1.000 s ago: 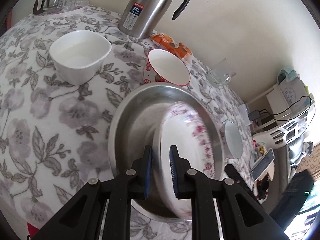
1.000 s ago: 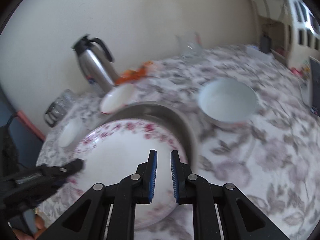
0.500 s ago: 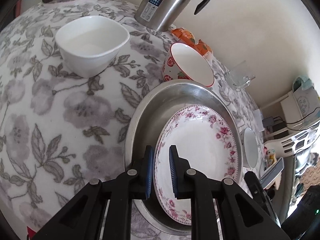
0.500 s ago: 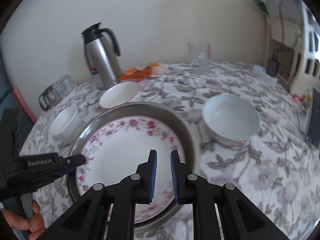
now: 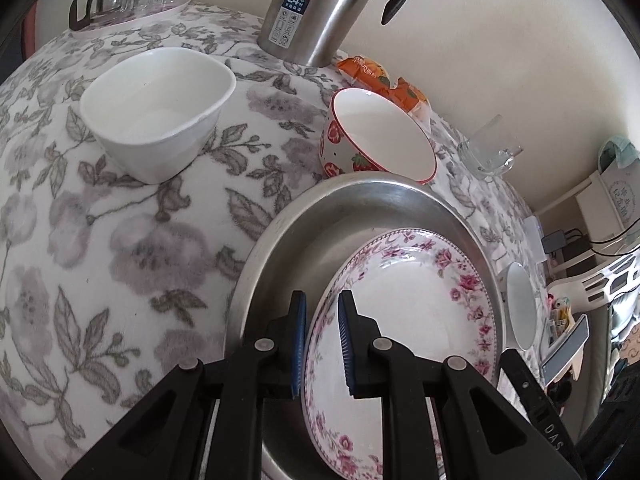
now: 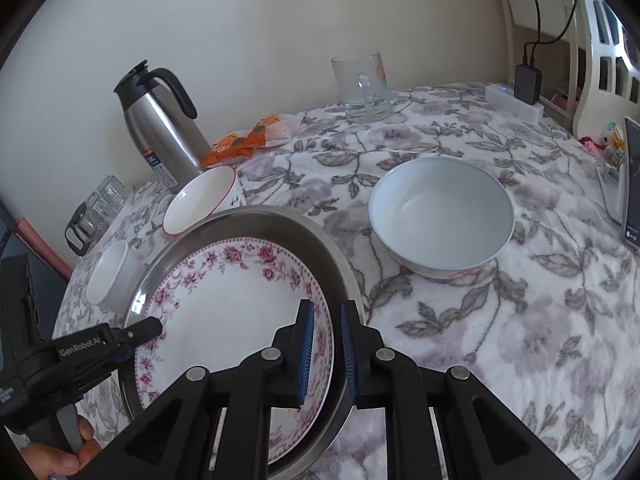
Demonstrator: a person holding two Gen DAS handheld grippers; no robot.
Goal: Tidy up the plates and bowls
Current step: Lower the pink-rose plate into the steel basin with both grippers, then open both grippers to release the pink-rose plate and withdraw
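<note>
Left to right: white square bowl [image 5: 158,112], steel thermos [image 5: 316,8], strawberry bowl [image 5: 380,138] touching the steel basin [image 5: 280,248], glass mug [image 6: 364,84], pale round bowl [image 6: 440,220]. Floral plate [image 5: 420,300] lies in the basin; left gripper [image 5: 322,344] and right gripper [image 6: 324,354] each pinch its rim at opposite sides.

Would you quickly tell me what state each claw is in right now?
Left claw: closed on the floral plate's rim.
Right claw: closed on the opposite rim of the same plate, over the steel tray.
</note>
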